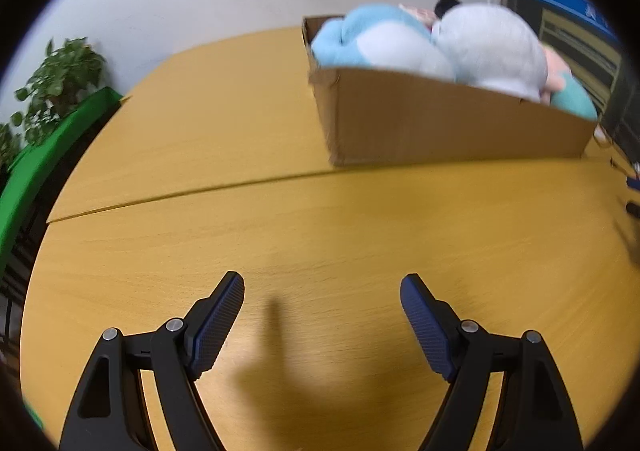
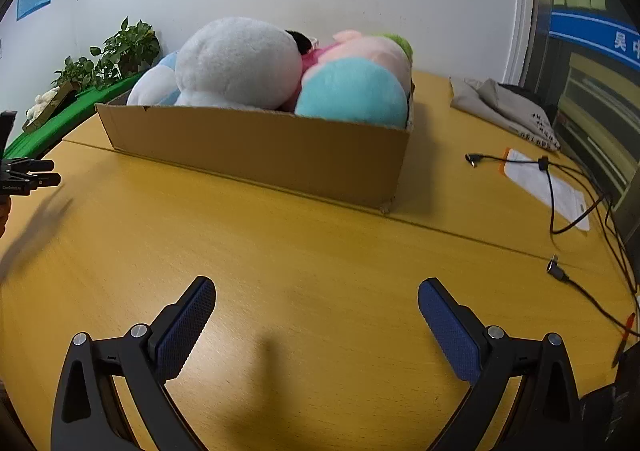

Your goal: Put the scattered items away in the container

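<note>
A brown cardboard box (image 1: 440, 123) stands on the wooden table (image 1: 320, 235), filled with plush toys: a light blue one (image 1: 360, 39) and a pale grey one (image 1: 492, 43). In the right wrist view the box (image 2: 260, 151) holds the grey plush (image 2: 236, 63), a turquoise plush (image 2: 352, 91) and a pink plush (image 2: 372, 47). My left gripper (image 1: 322, 283) is open and empty, low over the table in front of the box. My right gripper (image 2: 316, 291) is open and empty, also short of the box. The left gripper's body (image 2: 24, 175) shows at the far left.
Black cables (image 2: 560, 191) and a paper sheet (image 2: 548, 187) lie at the table's right, with a grey cloth bag (image 2: 504, 107) behind. Potted plants (image 2: 116, 55) and a green bench (image 1: 40, 167) stand left of the table. A seam (image 1: 200, 191) crosses the tabletop.
</note>
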`<state>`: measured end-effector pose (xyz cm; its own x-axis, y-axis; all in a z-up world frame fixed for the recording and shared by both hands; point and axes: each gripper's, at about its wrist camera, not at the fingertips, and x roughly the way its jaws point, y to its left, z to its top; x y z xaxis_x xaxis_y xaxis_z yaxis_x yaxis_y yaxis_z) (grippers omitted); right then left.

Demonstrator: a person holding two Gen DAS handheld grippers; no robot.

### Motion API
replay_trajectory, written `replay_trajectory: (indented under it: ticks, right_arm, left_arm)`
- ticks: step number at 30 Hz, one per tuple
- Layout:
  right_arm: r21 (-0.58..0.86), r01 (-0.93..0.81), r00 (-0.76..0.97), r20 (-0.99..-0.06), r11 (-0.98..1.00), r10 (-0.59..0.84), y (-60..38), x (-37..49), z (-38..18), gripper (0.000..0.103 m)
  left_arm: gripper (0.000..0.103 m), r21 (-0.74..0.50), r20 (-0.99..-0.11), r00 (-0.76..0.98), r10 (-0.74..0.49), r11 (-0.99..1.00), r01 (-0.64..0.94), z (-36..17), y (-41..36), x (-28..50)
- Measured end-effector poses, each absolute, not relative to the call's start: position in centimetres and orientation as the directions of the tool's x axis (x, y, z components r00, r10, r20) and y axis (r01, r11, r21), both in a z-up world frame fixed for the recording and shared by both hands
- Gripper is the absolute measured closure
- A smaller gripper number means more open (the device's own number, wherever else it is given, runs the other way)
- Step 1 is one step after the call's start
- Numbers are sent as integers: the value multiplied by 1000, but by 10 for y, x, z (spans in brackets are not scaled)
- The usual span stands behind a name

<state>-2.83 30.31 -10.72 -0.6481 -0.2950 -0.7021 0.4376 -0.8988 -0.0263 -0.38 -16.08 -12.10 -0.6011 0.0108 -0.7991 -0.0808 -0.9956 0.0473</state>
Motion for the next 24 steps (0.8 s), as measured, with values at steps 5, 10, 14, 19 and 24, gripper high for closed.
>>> replay_trajectory:
  ticks: [5,10,14,19,24]
  right_arm:
    - [-51,474,-596,-754,-879,-278,308,-33,-127,0]
    - [-19,525,-534,-786,-851,-312,314,-32,-136,0]
    - [-11,524,-511,-804,-852,-304,321,-37,-139,0]
    - [-7,536,-505,-804,-844,-314,336,-40,-141,0]
    - [-11,591,-484,-805,-807,-344,339,-42,-140,0]
  left_arm:
    - [17,69,-798,-601,45,-984,-166,-137,-167,-8]
    - [8,-4,-801,-591,95,-988,-152,-145,-177,-11]
    - [0,-5,-809,-582,78,-992,-126,-148,-186,-15]
    - [0,-7,-810,-579,97,-988,-155,-148,-194,-19]
    - [0,-7,-812,-568,136,-975,-222,-148,-207,-32]
